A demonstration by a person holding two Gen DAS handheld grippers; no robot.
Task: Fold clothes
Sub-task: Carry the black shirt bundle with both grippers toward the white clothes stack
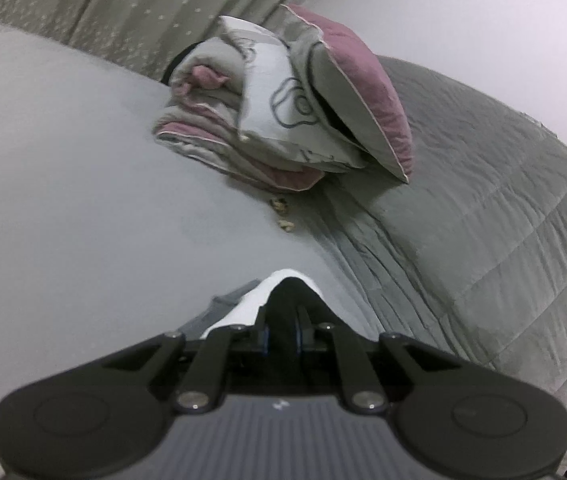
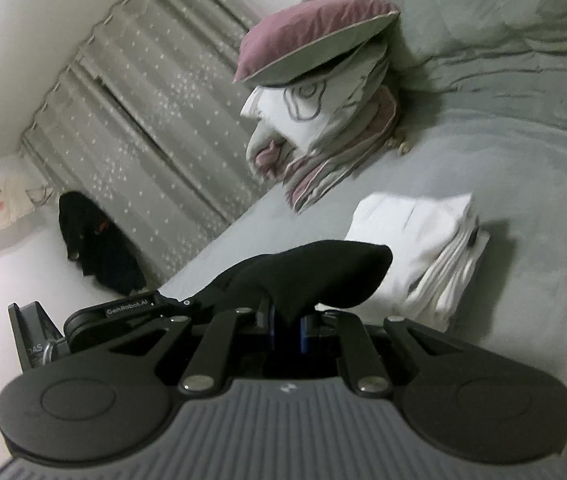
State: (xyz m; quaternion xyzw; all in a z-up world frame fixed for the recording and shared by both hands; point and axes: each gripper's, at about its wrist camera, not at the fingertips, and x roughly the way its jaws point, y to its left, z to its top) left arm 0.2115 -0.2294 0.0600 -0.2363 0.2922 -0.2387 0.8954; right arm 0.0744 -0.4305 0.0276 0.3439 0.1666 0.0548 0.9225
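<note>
Both grippers are clamped nearly shut on 1 black cloth garment [image 2: 315, 276], the left gripper [image 1: 291, 300] and right gripper [image 2: 287, 312] each pinching an end, probably to carry it taut above the grey bed [image 2: 503, 184]. 1 folded white stack [image 2: 423, 248] lies beside 1 purple-and-grey pillow pile [image 2: 315, 92].

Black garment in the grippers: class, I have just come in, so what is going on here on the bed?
A person is folding clothes on a grey bed with a gripper in each hand. The right gripper is shut on a black garment, which stretches across to the left gripper; that one is shut on the same dark cloth. A folded white pile already lies on the bed. Behind it sits a stack of folded bedding with a purple cushion on top.
</note>
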